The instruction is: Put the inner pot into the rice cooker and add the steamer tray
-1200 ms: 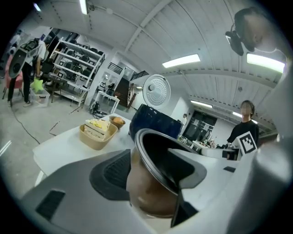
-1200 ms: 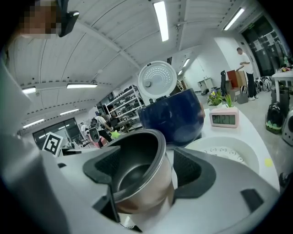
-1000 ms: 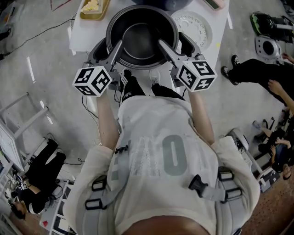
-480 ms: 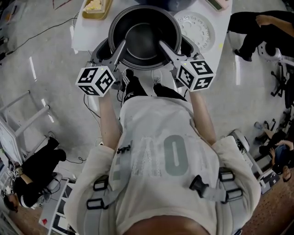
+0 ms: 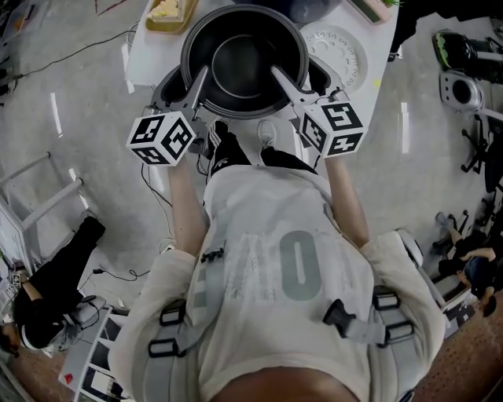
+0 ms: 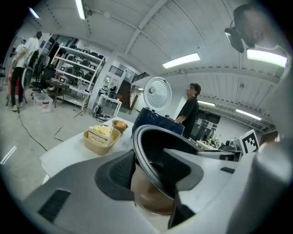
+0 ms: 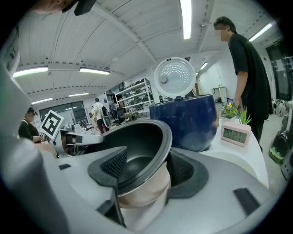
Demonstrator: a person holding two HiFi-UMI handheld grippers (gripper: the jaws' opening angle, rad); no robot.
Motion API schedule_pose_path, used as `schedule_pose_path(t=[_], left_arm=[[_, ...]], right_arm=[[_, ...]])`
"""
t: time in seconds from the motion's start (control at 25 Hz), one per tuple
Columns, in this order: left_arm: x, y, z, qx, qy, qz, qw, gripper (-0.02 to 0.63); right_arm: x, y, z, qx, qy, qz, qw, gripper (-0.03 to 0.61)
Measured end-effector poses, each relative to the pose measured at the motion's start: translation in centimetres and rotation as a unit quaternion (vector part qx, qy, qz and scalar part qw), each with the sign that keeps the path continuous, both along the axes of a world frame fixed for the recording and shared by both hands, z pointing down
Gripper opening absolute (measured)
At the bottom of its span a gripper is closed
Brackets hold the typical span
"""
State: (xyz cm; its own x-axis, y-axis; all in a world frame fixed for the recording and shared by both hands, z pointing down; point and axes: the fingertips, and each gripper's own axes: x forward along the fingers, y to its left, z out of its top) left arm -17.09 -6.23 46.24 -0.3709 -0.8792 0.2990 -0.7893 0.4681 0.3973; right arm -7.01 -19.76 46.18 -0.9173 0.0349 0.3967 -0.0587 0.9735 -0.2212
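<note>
Jaws of both grippers are closing about the rim of the round inner pot [image 5: 244,56], dark non-stick inside and coppery outside. The pot stands upright outside the cooker, over the near part of the white surface [image 5: 143,61]; whether its base touches that surface cannot be told. The left gripper [image 6: 149,173] straddles the pot's left rim, one jaw outside the wall and the other inside the bowl, with the wall between them. The right gripper [image 7: 146,167] straddles the pot's right rim the same way, and a dark sliver of gap shows between its inner pad and the wall. Just behind the pot stands the dark blue rice cooker [image 7: 185,121], its lid [image 7: 175,77] raised with the round white perforated underside facing the pot. To the pot's right and a little behind lies the flat white round steamer tray [image 5: 336,49], apart from it. Behind the pot to the left sits a tan container [image 5: 167,12] of pale food. Right of the pot, beside the cooker, is a small pink clock [image 7: 236,133].
</note>
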Motion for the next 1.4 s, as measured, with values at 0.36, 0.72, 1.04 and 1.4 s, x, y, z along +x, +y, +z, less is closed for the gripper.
schedule_pose_path(t=[0.36,0.72,1.04,1.4], left_arm=[[-1.9,2.4,-4.0,0.005,-0.044,-0.04,0.9982,0.196],[-5.3,5.3,-8.4,0.016,-0.088,-0.077,0.9931,0.196],[-8.0,5.6,-13.9,0.03,-0.149,-0.071,0.9859,0.196],[-11.2,3.4,-22.5,0.06,-0.227,-0.028,0.9717,0.196]], right_arm=[[-3.2,1.6,-3.2,0.034,-0.025,-0.043,0.998,0.268],[-8.0,3.8,-7.5,0.061,-0.07,-0.08,0.993,0.272],[-11.5,3.8,-12.5,0.085,-0.114,-0.08,0.987,0.272],[-14.9,1.8,-21.2,0.13,-0.184,-0.039,0.974,0.268]])
